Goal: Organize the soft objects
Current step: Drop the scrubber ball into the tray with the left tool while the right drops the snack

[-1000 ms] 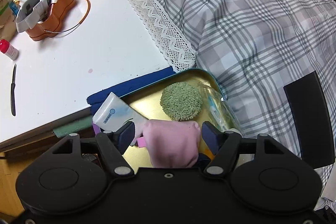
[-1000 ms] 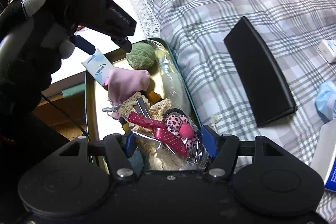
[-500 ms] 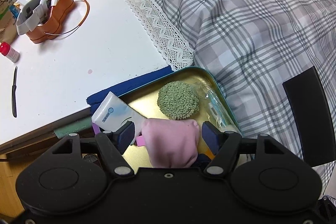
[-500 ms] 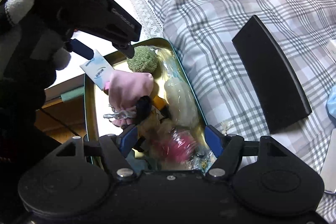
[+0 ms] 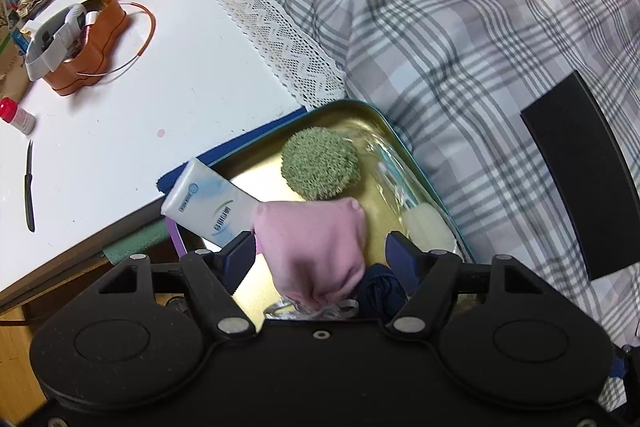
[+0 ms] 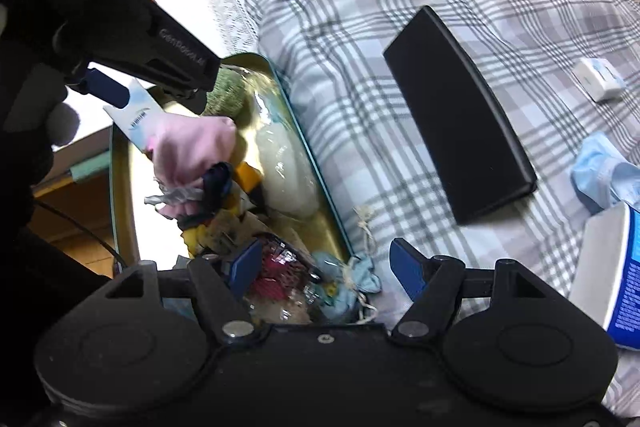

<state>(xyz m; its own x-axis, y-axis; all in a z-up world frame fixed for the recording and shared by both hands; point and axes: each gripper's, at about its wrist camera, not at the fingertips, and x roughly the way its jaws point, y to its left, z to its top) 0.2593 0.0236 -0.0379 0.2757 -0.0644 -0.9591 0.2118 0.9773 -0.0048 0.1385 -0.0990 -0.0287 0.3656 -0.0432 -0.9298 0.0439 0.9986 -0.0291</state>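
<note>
Though unseen leftward, blue mask (image 6: pixel 604 175) rightward.

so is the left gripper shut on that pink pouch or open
Open. The left gripper has clear gaps between its blue fingers and the pink pouch, which sits in the tin.

The left gripper (image 5: pixel 320 255) hangs over the gold-lined tin (image 5: pixel 384 117), its jaws spread on either side of a pink cloth pouch (image 5: pixel 316 247) without clearly touching it. Inside the tin, a green fuzzy ball (image 5: pixel 319 163) lies beyond the pouch, and a white tube (image 5: pixel 210 205) leans over the tin's left rim.
</note>
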